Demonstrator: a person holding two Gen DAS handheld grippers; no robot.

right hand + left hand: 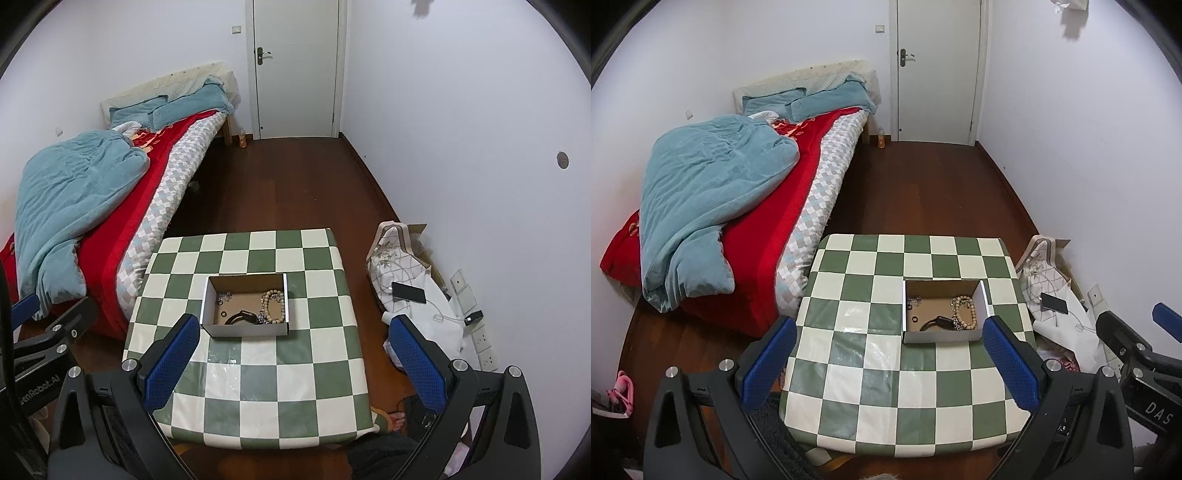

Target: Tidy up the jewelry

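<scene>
A small open cardboard box (943, 311) (245, 306) sits on a green and white checked table (864, 376) (266, 380). It holds a wooden bead bracelet (964, 312) (274, 305), a black band (936, 323) (240, 317), a small dark ring (915, 319) (222, 314), and small silver pieces (913, 301) (223, 295). My left gripper (886, 325) is open and empty, held above the table's near side. My right gripper (295, 326) is open and empty, held above the table's near right part. Each gripper shows at the edge of the other's view.
A bed (746, 206) with a blue quilt and red cover stands left of the table. A patterned bag (395, 266) with a phone (408, 292) and cables lies on the floor to the right by the wall. A white door (938, 70) is at the back.
</scene>
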